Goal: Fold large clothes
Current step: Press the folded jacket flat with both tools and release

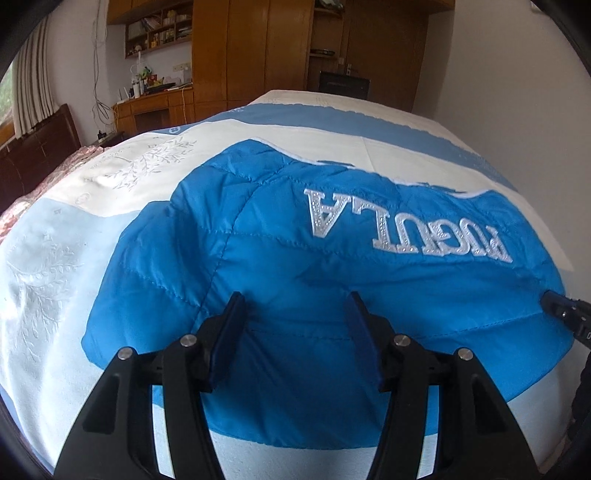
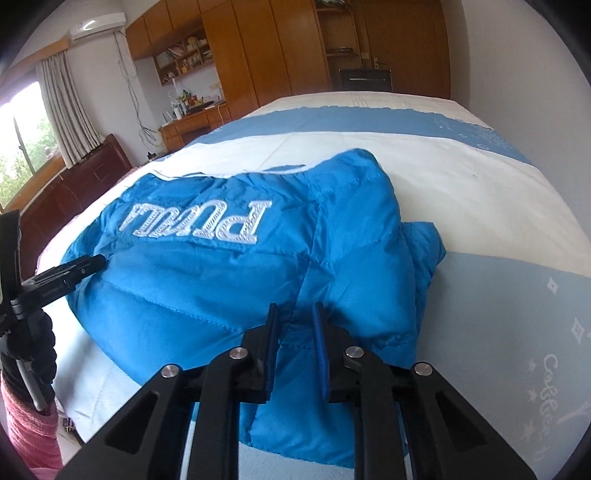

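The near hem of the bright blue quilted puffer jacket [image 1: 332,266] is hidden behind the black gripper bodies in both views; its white embroidered lettering [image 1: 406,229] reads upside down, and the right wrist view shows only part of it; the jacket lies folded on the bed's white and pale blue printed cover [image 1: 55,258], in a room with tall wooden wardrobes [image 1: 251,48], a cluttered wooden desk [image 2: 192,118] and a curtained window [image 2: 26,136]. The left gripper [image 1: 295,306] stands open above the fabric, gripping nothing. The right gripper [image 2: 295,314] has narrow jaws over a raised fold; whether the pads pinch it I cannot tell. Only the right wrist view shows a pink sleeve [image 2: 33,424] and a wall air conditioner [image 2: 98,24].
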Demonstrator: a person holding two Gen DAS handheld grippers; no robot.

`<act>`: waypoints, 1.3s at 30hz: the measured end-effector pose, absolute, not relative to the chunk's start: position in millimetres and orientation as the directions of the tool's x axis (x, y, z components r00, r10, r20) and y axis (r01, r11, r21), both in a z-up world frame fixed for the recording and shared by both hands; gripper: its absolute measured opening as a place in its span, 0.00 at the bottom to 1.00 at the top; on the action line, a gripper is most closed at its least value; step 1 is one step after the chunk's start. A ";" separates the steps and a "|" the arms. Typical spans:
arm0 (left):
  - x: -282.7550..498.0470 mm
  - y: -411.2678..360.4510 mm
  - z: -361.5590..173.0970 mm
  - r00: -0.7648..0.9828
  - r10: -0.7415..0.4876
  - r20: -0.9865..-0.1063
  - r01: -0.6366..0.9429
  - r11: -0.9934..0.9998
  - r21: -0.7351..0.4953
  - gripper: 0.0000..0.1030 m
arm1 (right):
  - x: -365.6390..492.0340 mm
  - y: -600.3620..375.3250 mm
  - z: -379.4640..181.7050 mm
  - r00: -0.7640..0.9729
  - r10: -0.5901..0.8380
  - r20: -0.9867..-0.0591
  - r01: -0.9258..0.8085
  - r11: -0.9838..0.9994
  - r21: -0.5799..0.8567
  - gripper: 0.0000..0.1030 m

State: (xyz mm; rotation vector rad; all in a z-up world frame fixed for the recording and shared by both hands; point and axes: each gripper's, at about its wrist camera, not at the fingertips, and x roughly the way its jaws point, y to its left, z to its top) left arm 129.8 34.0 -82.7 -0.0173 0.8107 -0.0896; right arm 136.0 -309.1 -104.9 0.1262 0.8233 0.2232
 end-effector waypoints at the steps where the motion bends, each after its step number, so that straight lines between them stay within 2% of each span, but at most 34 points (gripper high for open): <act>1: 130.3 32.6 -84.7 0.684 -0.081 -0.725 0.077 0.996 -0.038 0.54 | 135.6 -308.7 -107.0 0.660 0.243 -0.711 -0.146 0.970 0.195 0.17; 5: 130.8 29.2 -92.3 0.682 -0.062 -0.728 0.089 0.996 -0.001 0.55 | 135.1 -308.4 -115.1 0.660 0.238 -0.712 -0.148 0.971 0.188 0.16; 10: 128.3 29.5 -97.5 0.690 -0.060 -0.722 0.093 0.996 0.007 0.55 | 137.9 -312.2 -123.0 0.643 0.266 -0.719 -0.157 0.964 0.216 0.16; 21: 126.1 29.8 -101.7 0.698 -0.048 -0.714 0.092 0.996 0.023 0.55 | 135.4 -308.9 -125.2 0.658 0.237 -0.715 -0.151 0.971 0.183 0.16; 39: 89.2 31.3 -73.9 0.710 -0.009 -0.704 0.055 0.998 0.043 0.58 | 136.6 -314.7 -125.0 0.653 0.256 -0.713 -0.152 0.966 0.207 0.16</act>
